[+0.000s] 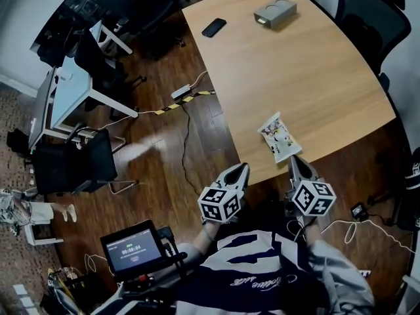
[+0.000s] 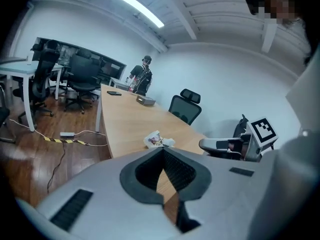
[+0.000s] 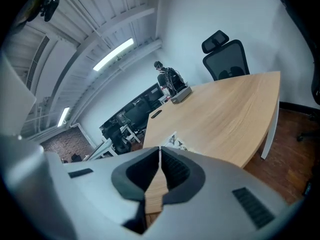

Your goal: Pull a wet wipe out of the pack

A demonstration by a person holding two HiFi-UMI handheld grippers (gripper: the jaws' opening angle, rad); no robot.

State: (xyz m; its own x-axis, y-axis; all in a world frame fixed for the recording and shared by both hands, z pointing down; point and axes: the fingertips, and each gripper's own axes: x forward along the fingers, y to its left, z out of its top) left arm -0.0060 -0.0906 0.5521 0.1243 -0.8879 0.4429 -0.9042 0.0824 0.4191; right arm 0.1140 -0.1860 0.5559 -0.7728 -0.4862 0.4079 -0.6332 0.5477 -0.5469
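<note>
Both closed and empty, left tongs [image 1: 241, 168], right tongs [image 1: 294, 159], wipe pack [image 1: 279, 136] just beyond the right.

the screen [image 1: 133, 249] shows a timer, seemingly 00:00:04; print on the wipe pack [image 1: 279, 135] is illegible.

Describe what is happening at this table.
A person is at the near edge of a wooden table with a gripper in each hand. The wet wipe pack lies near that edge, just ahead of them. The left gripper and the right gripper both have their jaws together with nothing between them. Neither touches the pack, so the pull has not started. A phone and a grey box sit at the far end.
</note>
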